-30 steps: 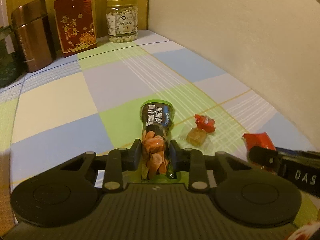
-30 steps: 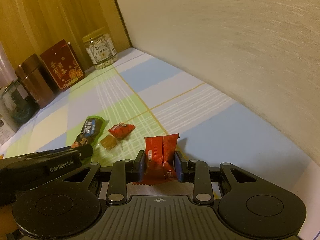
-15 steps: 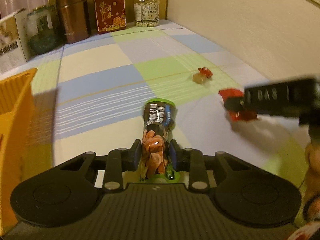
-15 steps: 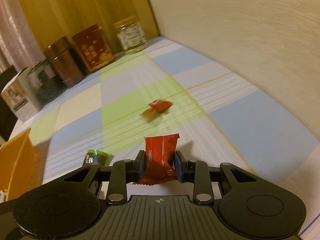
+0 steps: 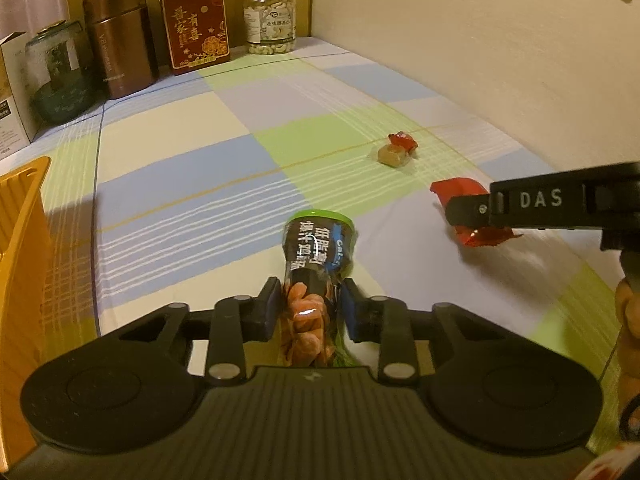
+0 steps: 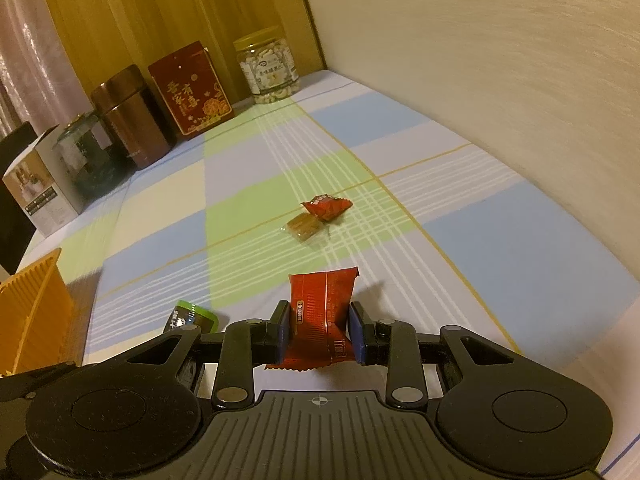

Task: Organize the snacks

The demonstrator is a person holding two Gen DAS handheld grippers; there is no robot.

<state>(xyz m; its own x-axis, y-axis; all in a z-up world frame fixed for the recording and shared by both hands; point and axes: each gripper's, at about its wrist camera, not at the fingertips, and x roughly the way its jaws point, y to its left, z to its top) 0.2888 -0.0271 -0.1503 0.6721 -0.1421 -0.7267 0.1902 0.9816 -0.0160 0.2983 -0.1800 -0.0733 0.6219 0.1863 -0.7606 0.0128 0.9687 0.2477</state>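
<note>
My left gripper (image 5: pixel 307 314) clamped on green-capped snack pouch (image 5: pixel 316 264), right gripper (image 6: pixel 320 334) clamped on red packet (image 6: pixel 320 312). Risk: slick wrappers slipping before reaching orange basket (image 5: pixel 20 216) at near left.

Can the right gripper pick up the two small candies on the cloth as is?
Probably not yet: the right gripper has its jaws shut on a red packet. The path to the candies looks clear.

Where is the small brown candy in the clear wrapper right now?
The brown candy lies mid-table on the checked cloth, touching the small red candy just behind it, ahead of the red packet held in the right gripper.
</note>
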